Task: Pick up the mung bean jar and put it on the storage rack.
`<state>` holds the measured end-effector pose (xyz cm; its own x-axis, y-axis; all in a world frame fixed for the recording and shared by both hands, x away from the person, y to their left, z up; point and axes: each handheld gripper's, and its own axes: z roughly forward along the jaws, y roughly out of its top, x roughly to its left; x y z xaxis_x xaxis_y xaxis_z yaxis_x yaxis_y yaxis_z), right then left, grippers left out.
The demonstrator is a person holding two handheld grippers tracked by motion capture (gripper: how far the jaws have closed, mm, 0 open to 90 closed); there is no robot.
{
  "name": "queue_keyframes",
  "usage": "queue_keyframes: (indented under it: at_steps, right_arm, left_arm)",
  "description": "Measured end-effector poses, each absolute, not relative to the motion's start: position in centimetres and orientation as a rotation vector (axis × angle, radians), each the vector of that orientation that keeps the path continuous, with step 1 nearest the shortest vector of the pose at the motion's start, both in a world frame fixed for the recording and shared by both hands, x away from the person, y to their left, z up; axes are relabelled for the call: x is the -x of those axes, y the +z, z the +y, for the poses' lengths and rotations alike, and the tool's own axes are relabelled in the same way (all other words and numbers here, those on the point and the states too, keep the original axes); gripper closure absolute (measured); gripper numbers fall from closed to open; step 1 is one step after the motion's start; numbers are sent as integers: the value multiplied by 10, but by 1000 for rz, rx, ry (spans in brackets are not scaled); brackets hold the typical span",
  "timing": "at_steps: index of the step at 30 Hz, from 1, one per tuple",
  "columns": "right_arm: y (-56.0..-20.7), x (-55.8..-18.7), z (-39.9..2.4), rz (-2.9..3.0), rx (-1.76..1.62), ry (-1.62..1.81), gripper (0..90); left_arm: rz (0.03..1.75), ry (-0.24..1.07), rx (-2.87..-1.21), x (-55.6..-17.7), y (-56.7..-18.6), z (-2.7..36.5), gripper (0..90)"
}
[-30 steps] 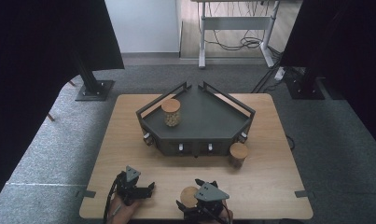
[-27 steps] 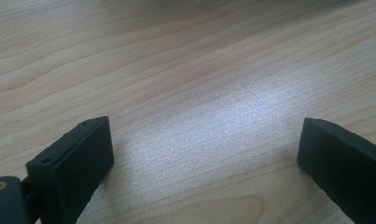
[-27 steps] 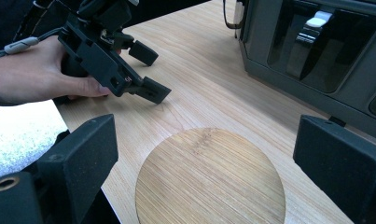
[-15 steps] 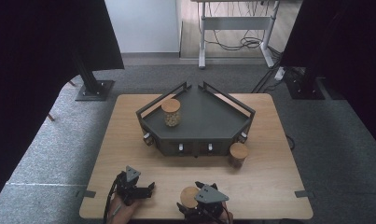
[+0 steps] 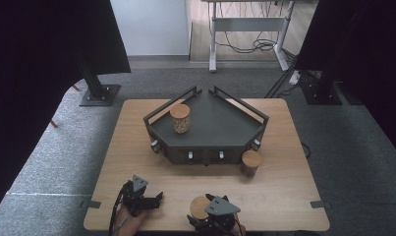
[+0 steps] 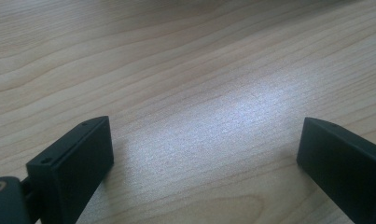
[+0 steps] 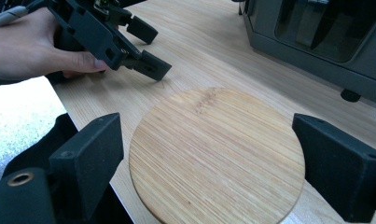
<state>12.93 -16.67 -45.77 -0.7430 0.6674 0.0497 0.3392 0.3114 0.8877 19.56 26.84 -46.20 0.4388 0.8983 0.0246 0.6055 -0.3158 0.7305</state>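
Right gripper view looks straight down on the round bamboo lid of a jar (image 7: pixel 217 154), which stands between the two black jaws of the right gripper (image 7: pixel 213 170); the jaws have just been closing around it, yet a narrow gap is visible on each side, so they are apart and not yet pressing on the lid. I judge that the gripper is placed over the jar like this to catch it at the lid, where the shape is round and the grip is even. In the high view this jar (image 5: pixel 201 207) stands near the front edge of the light wooden table (image 5: pixel 294 162), just in front of the person, so there is little room toward that edge and a push in that direction could bring it to the border. The left gripper (image 5: pixel 142 196) rests low over bare wood at the left, its jaws wide apart and with nothing between them, well apart from the jar; it seems to wait there so that it does not block the right hand. Behind them sits the dark grey angular tray with low rails (image 5: pixel 244 129), with a glass jar with bamboo lid (image 5: pixel 180 118) on it at the left, and a third bamboo-lidded jar (image 5: pixel 250 163) stands on the table, just beside the tray's front right corner. The strip of table between the front jar and the tray is free, and the right half of the tray floor is open.
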Motion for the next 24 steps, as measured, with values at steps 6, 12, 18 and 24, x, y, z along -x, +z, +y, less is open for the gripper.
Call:
queue_keyframes:
  at_steps: [6,12,18,24]
  right_arm:
    - [-459,-130,-167,2270,-915,1393,147]
    - [-460,-130,-165,2284,-925,1368,185]
    - [-460,-130,-166,2288,-937,1355,212]
    - [-458,-126,-162,2277,-930,1327,234]
  left_arm:
    - [1258,576,-2040,-196,-462,268,34]
    - [1257,576,-2040,-196,-462,269,34]
    - [1257,576,-2040,-195,-462,268,34]
    - [1258,576,-2040,-195,-462,268,34]
